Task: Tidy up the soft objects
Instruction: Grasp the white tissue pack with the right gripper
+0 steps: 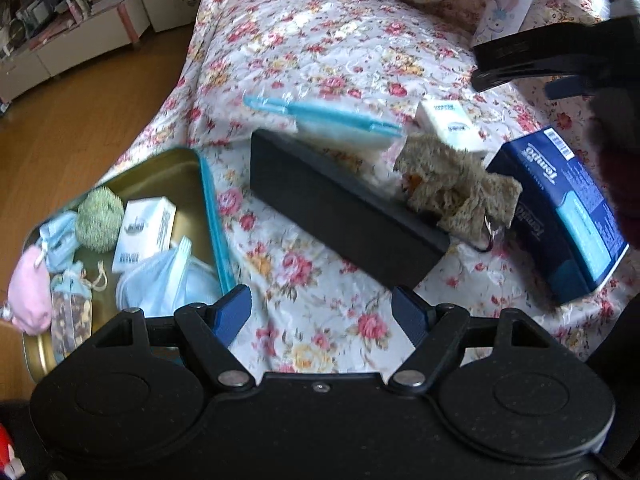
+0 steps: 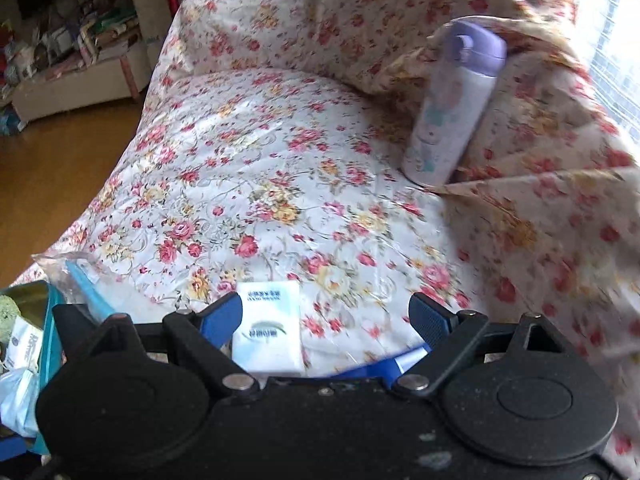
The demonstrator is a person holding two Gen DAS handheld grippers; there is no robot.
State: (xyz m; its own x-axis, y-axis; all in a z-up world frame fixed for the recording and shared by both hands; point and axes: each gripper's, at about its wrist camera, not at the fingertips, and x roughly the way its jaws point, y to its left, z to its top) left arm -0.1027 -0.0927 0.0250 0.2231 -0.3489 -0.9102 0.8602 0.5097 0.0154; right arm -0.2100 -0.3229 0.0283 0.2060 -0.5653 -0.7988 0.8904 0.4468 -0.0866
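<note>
Room: floral-covered bed (image 2: 280, 168) on wooden floor (image 1: 80, 120).
Cluttered low shelving (image 1: 60, 8) is seen beyond; daylight is admitted by a window (image 2: 612, 40).

- A flask (image 2: 456, 100) with a purple lid stood leaning against a floral pillow (image 2: 360, 12).
- A floral bedspread (image 1: 320, 60) covered the bed.
- Cluttered shelves (image 1: 60, 4) stood beyond the wooden floor (image 1: 80, 120).

"Tempo" on the dark blue tissue box (image 1: 560, 216); other print illegible.
</note>
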